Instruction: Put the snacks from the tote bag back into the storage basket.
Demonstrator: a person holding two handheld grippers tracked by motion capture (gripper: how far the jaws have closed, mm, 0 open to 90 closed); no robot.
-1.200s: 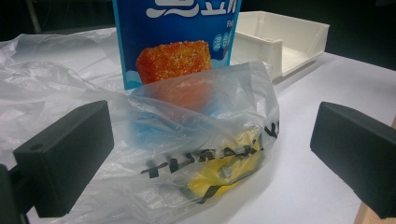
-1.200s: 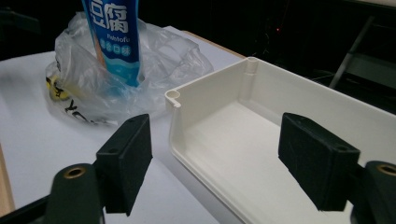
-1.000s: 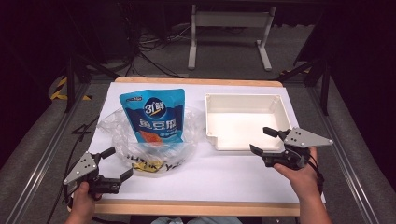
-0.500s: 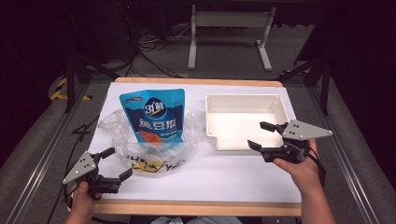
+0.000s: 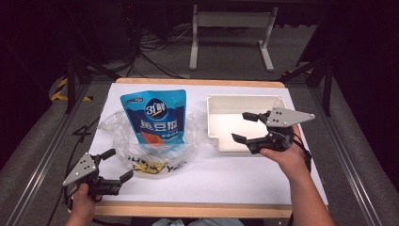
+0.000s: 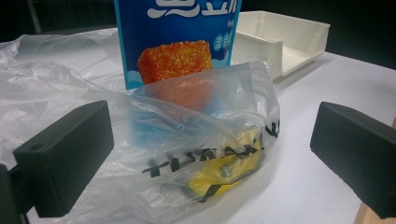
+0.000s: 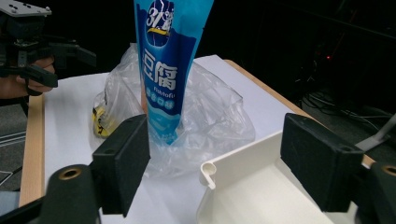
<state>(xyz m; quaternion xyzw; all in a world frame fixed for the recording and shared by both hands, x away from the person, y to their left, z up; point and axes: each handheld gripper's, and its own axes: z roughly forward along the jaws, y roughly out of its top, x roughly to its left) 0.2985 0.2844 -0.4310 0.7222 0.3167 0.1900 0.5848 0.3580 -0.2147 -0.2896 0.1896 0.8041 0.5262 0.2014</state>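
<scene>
Far left, at the near corner of the desk point(image 5: 235, 183): left claw point(image 5: 113, 165) held low in a hand point(image 5: 81, 203), grey three-cornered plate on top, jaws spread wide, nothing between them, tips aimed toward the bag. From the left gripper view, both black jaws well apart, framing the crumpled near end of the bag without touching it.

Next, left of centre on the white desk surface: clear plastic bag point(image 5: 155, 146), crinkled, with black lettering and something yellow point(image 6: 224, 175) tucked at its near end. Resting on it and partly inside it, a blue snack pouch point(image 5: 155, 117) with white characters and a picture of an orange fried block; lower part of the pouch veiled by the plastic, upper part lying bare toward the far edge. Seen tall and narrow from the right gripper view point(image 7: 170, 60), with the bag bunched around its base.

Right of centre: shallow white tray point(image 5: 221, 136), open side toward the near edge, just beside the bag but apart from it. Contents not clear from any angle; visible floor of the tray plain white.

Farther right: right claw point(image 5: 245, 127) held by a hand point(image 5: 287, 157) over the tray's near right portion, jaws spread, gripping nothing, pointed leftward across the tray. From the right gripper view, one jaw over the desk, the other above the tray interior point(image 7: 261, 191), the tray's rounded corner between them.

Beyond the desk: dark floor, cables, a white metal stand point(image 5: 230, 28).
</scene>
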